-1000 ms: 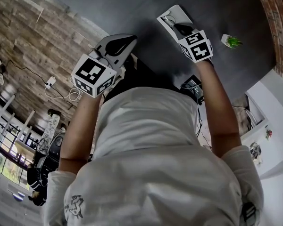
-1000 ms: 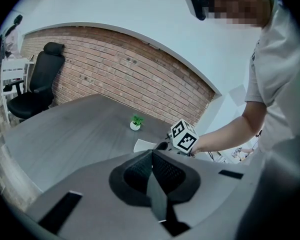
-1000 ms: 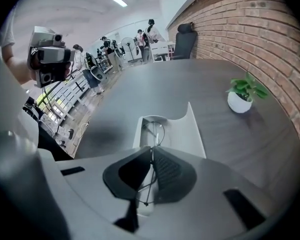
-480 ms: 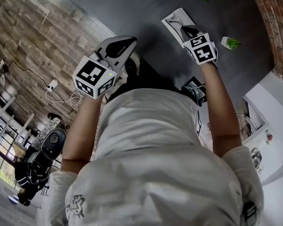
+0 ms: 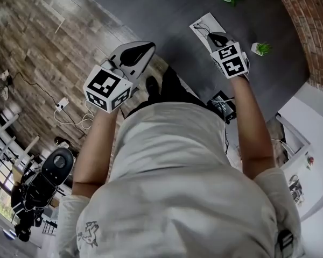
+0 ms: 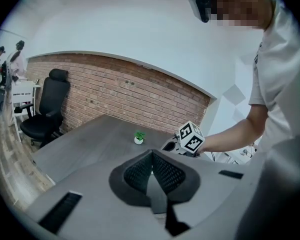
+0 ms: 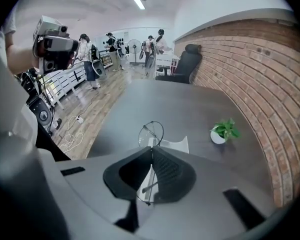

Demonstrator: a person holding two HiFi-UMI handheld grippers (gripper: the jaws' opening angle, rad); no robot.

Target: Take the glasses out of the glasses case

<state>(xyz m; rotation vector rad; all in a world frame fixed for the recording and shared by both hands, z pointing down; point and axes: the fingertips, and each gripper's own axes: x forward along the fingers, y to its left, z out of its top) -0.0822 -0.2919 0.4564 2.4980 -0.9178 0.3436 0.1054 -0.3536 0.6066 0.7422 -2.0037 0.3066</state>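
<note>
over the case point(image 7: 172, 145), the right gripper point(image 7: 151, 150) angles steeply down, pinching glasses point(image 7: 151, 132).

The person wears a white short-sleeved T-shirt point(image 5: 177, 165) with a small dark print point(image 5: 88, 234) on the left sleeve point(image 5: 70, 216). The left gripper point(image 5: 149, 46) and right gripper point(image 5: 209, 34) each have a grey shell, black ribbed jaws and a white cube point(image 5: 106, 87) bearing black square markers
</note>
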